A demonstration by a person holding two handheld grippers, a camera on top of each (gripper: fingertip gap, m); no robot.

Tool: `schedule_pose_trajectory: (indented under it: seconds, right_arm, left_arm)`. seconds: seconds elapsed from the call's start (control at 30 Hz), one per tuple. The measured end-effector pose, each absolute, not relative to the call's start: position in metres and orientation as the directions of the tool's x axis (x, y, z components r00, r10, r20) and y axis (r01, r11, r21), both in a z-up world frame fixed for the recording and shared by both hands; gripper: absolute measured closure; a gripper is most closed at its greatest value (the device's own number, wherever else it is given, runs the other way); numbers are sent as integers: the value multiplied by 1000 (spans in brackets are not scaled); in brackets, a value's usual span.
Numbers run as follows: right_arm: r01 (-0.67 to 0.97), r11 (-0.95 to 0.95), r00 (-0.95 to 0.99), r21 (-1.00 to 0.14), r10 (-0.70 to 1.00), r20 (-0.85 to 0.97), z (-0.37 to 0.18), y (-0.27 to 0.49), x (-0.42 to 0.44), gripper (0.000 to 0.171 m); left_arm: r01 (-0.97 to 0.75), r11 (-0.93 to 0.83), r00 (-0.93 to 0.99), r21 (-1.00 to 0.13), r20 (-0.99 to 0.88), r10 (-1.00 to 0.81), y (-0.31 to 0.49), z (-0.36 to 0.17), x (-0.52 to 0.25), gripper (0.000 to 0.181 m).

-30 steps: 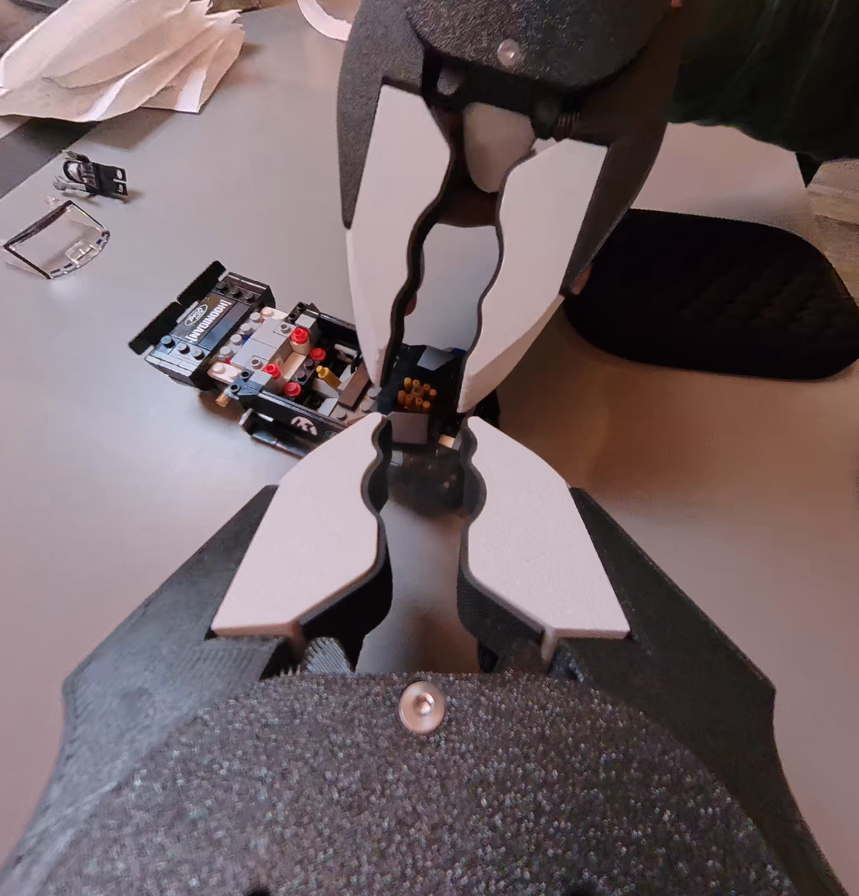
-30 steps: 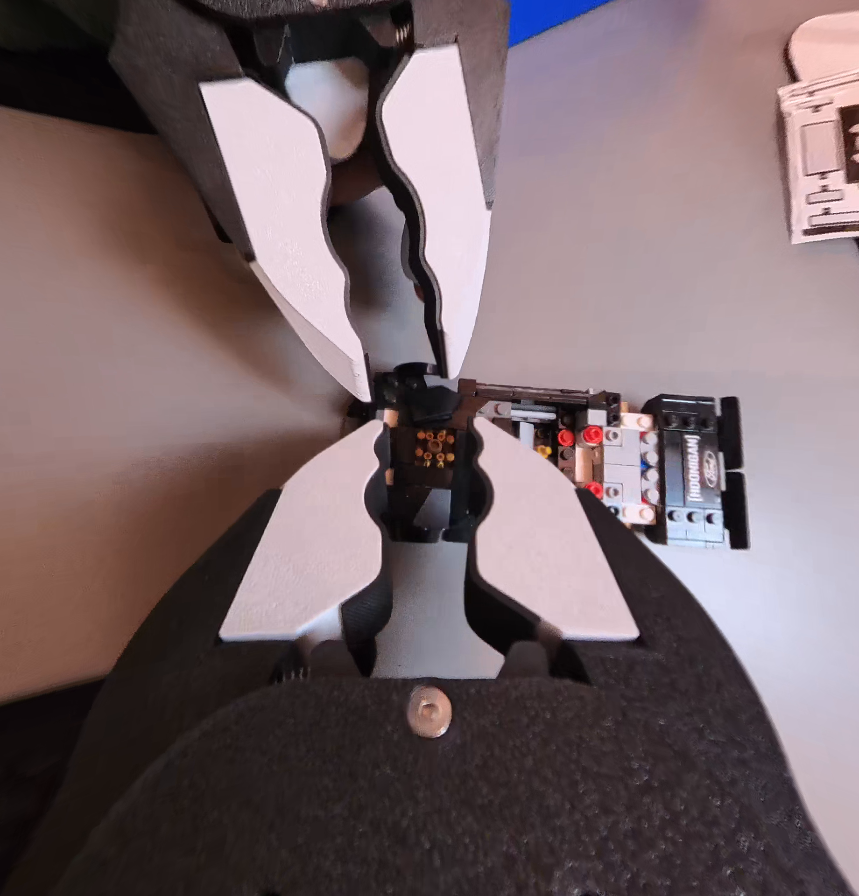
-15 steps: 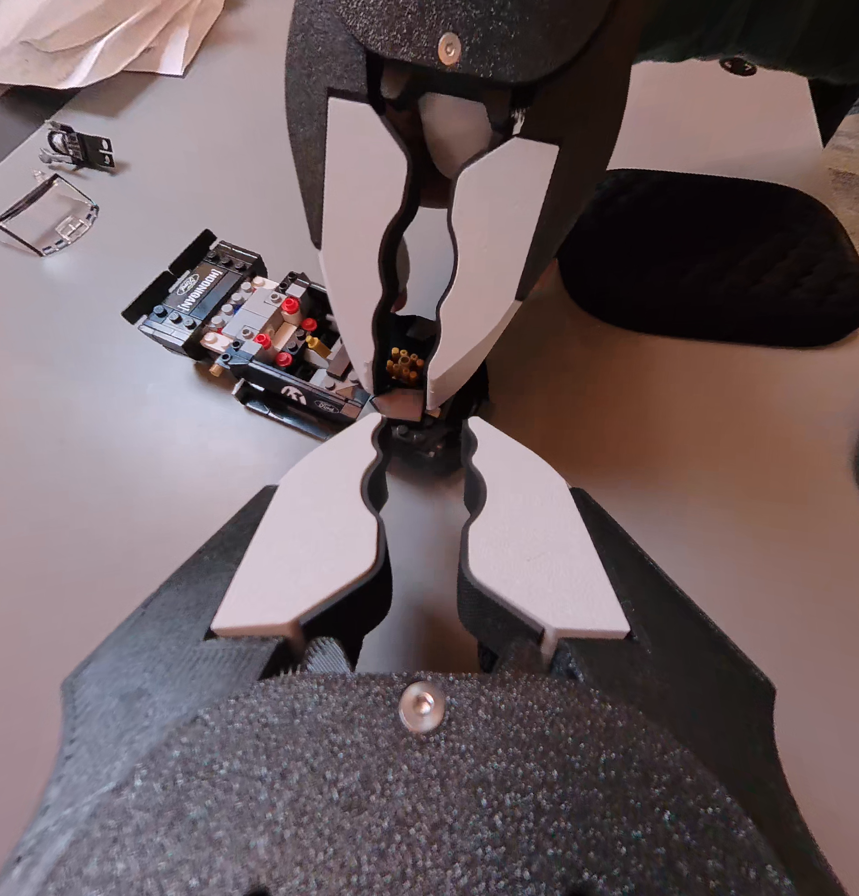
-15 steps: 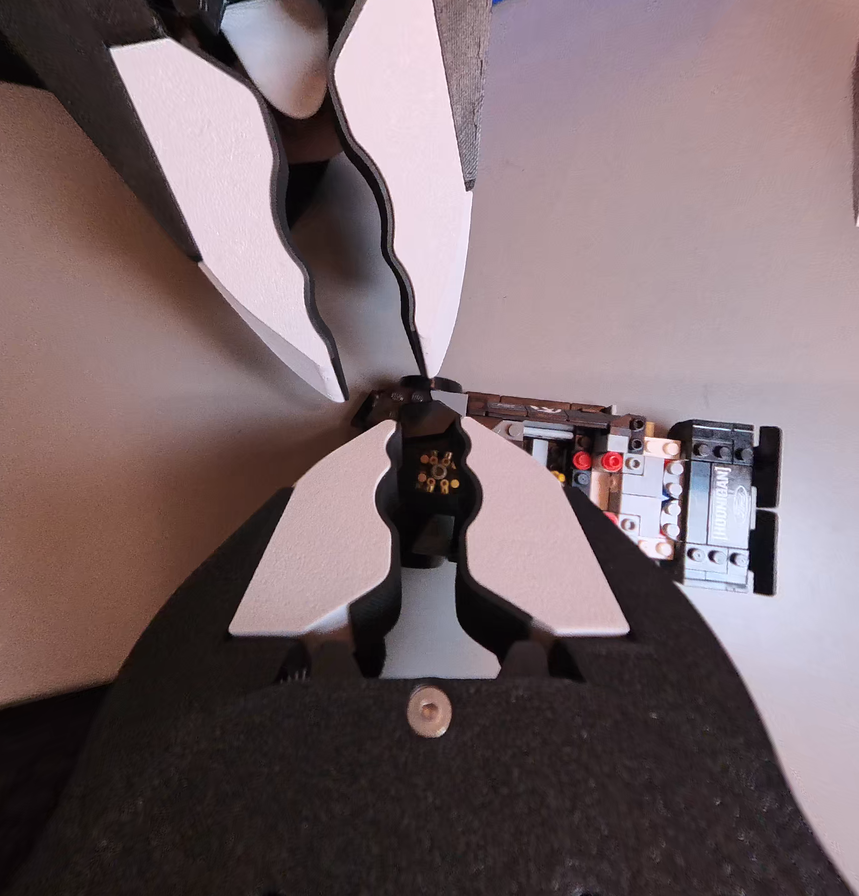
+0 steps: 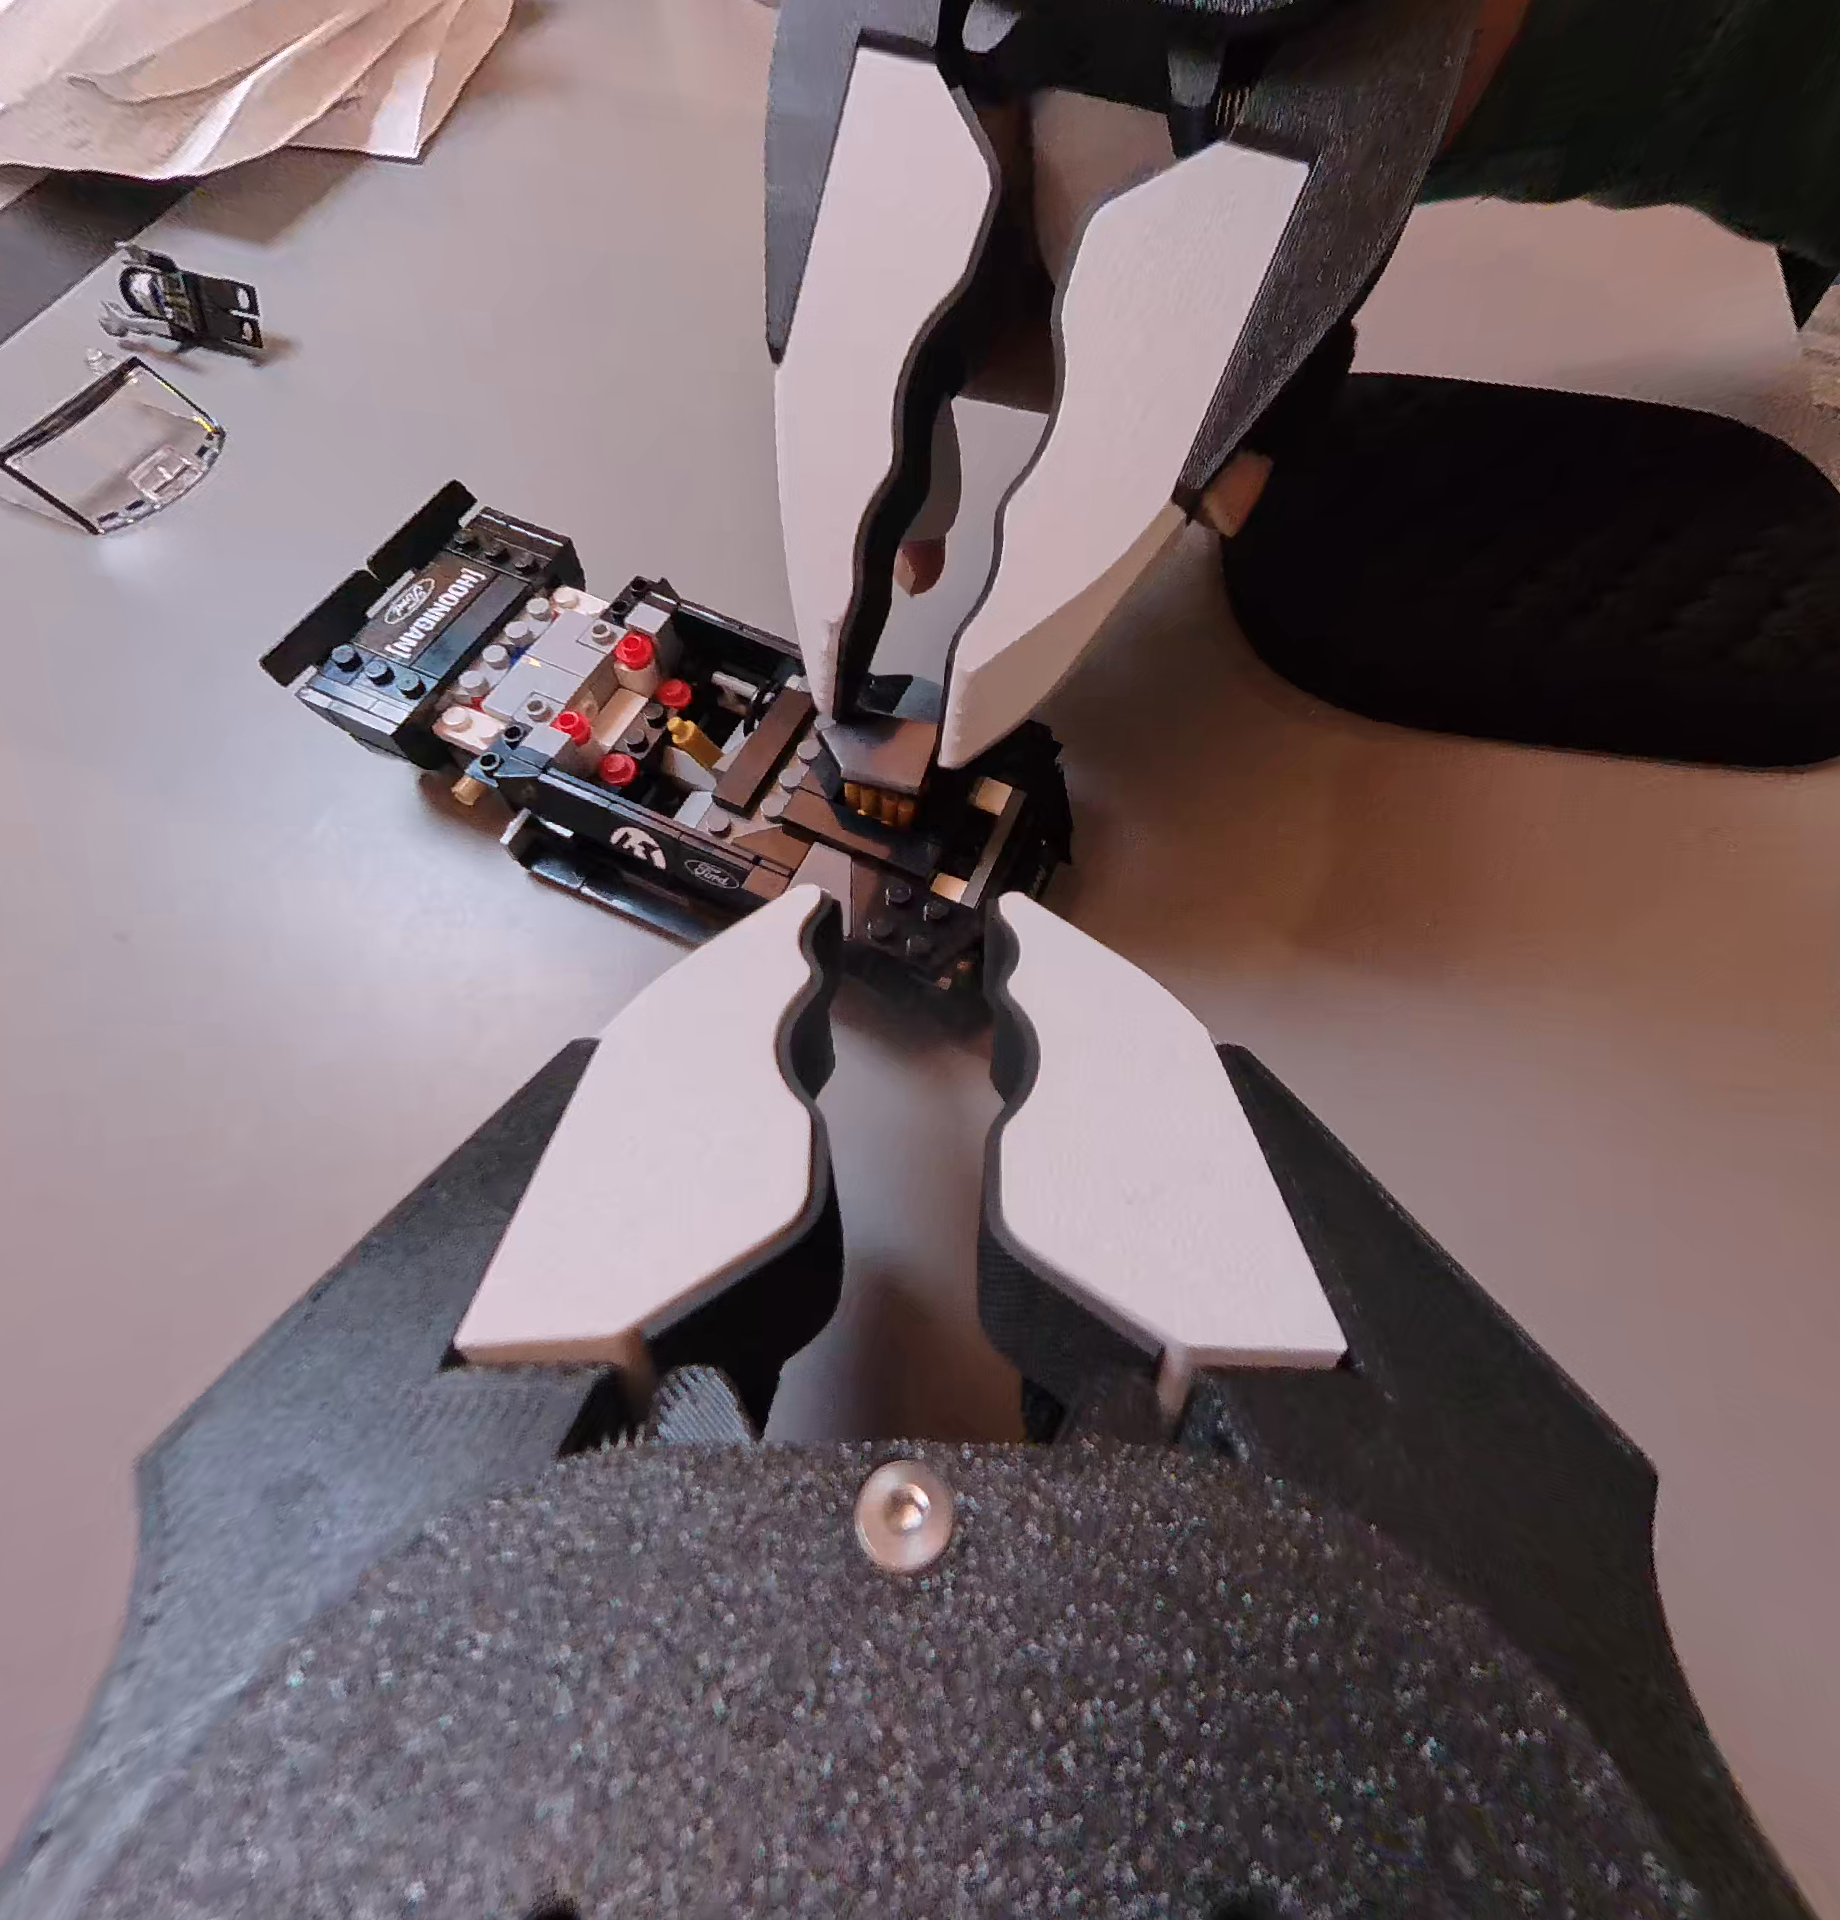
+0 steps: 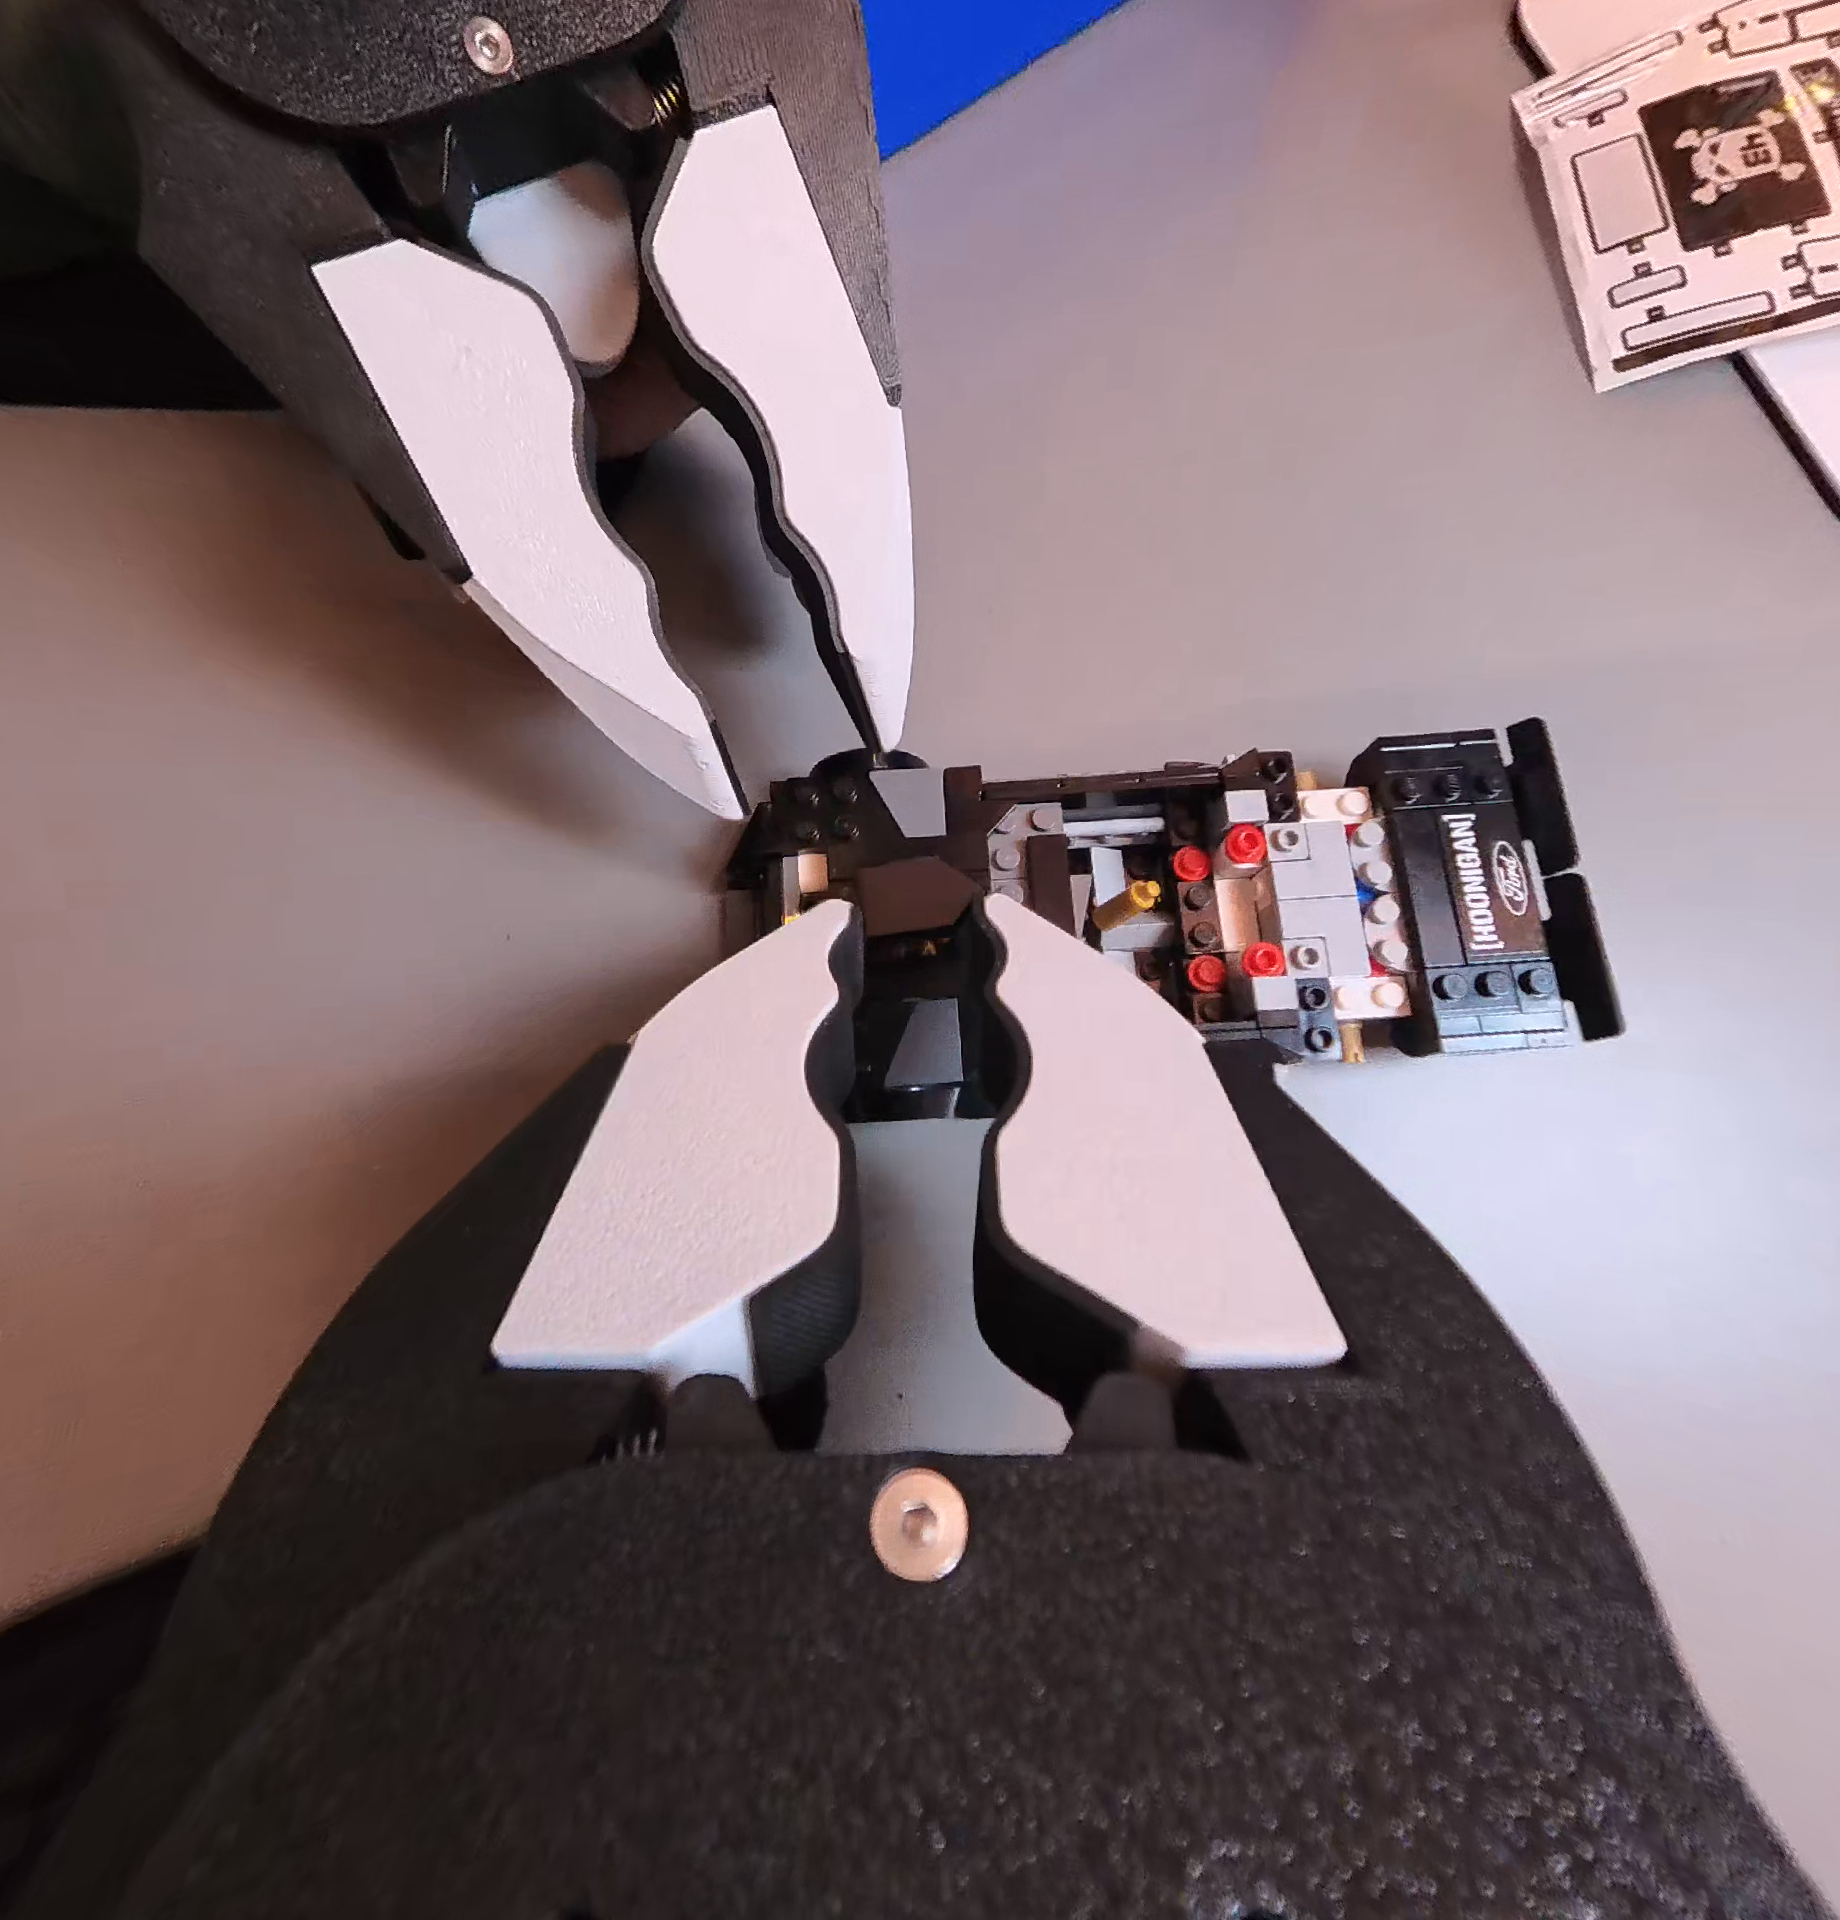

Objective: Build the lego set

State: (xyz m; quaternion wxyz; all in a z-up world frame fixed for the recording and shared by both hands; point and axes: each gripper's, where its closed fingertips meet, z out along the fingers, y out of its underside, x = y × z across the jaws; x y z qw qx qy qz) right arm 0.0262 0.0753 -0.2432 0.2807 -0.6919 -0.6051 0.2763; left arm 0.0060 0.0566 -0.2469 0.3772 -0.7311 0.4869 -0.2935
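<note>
A partly built black lego car [image 5: 542, 717] with grey and red studs lies on the grey table [image 5: 272, 987]; it also shows in the right wrist view [image 6: 1311, 894]. My left gripper [image 5: 911, 914] is shut on the car's near front corner. In the right wrist view it comes in from above [image 6: 807, 774]. My right gripper [image 6: 916, 909] is shut on a dark grey sloped piece [image 6: 916, 883] over the gold-coloured pipes at the car's front. In the left wrist view it reaches down from above [image 5: 895, 738] onto that piece [image 5: 880, 753].
A clear windscreen piece [image 5: 105, 447] and a small black part [image 5: 183, 307] lie at the far left, with crumpled white paper bags [image 5: 220, 83] behind. A black pad [image 5: 1550, 571] is at the right. A sticker sheet [image 6: 1716, 177] lies at the far right. The tips of both grippers are at nearly the same place.
My right gripper's fingers have closed in on the piece at the car's front. The gold pipes, seen from above before, are now mostly covered by the dark slope. My left gripper kept its hold.
</note>
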Motion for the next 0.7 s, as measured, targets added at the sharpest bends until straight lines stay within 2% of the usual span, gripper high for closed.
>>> schedule_pose_trajectory:
  seconds: [0.7]
  right_arm:
    - [720,-122,144,-683,989,-26,-249,74,28,152]
  left_arm:
    - [-456,-219,340,-863,58,-938,58,-248,25,157]
